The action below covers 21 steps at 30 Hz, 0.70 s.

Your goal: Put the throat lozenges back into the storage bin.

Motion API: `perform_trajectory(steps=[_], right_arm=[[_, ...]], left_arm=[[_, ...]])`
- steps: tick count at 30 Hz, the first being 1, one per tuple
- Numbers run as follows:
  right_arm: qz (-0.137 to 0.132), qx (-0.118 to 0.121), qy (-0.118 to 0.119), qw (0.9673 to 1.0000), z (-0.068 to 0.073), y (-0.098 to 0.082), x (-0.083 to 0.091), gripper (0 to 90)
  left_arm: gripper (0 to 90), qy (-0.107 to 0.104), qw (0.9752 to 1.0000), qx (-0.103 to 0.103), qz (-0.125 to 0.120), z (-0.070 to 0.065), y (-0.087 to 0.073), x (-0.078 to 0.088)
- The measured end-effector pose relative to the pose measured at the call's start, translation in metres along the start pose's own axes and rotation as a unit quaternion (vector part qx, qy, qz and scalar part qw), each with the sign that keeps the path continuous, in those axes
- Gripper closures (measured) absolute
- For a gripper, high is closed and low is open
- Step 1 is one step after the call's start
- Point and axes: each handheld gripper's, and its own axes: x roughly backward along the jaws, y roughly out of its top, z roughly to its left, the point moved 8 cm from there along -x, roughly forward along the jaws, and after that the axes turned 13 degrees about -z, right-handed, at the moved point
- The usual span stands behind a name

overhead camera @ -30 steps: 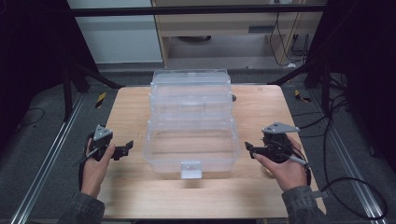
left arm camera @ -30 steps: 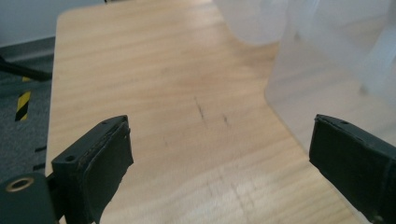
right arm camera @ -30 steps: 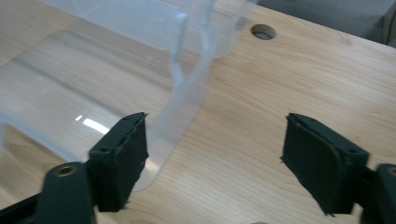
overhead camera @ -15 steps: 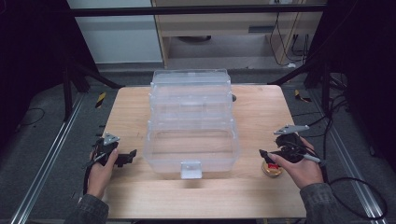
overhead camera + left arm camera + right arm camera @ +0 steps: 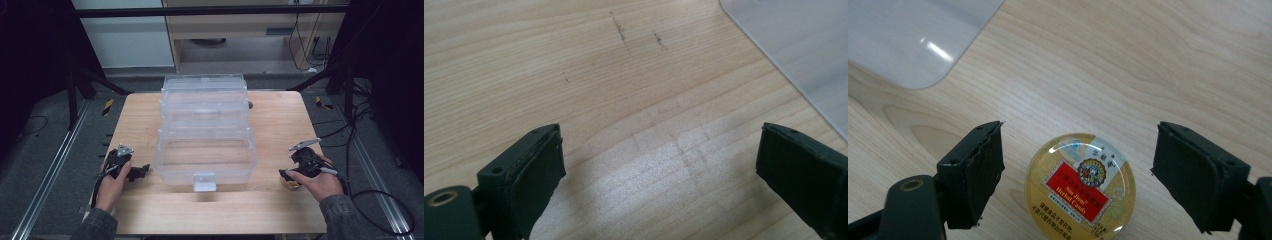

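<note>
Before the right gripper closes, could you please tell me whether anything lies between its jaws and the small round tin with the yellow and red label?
Nothing visible does. The round yellow-and-red tin sits on bare light wooden table between the right gripper's open jaws, with wood in both gaps. The clear plastic tiered box stands apart from it.

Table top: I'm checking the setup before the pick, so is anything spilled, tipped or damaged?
Nothing stands out. The round candy tin lies flat, lid up, between the open right gripper's jaws. The clear tiered box stands square. The wooden table only shows faint dark scuffs.
</note>
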Motion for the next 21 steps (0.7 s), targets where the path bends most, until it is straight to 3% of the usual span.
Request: perform_trajectory(steps=[7,8,21], right_arm=[[0.025,-0.003,0.002,0.9997,-0.001,-0.016,-0.004,15.5],[0.029,-0.007,0.003,0.9995,-0.001,-0.018,-0.005,14.3],[0.064,-0.015,0.012,0.9977,-0.004,-0.037,-0.012,14.3]], left_arm=[[3.2,-0.004,1.0000,0.004,0.004,0.000,-0.003,-0.002],[2.5,-0.005,0.9999,0.013,0.000,-0.001,-0.004,-0.003],[0.0,-0.011,0.9998,0.015,-0.011,-0.002,-0.005,-0.005]])
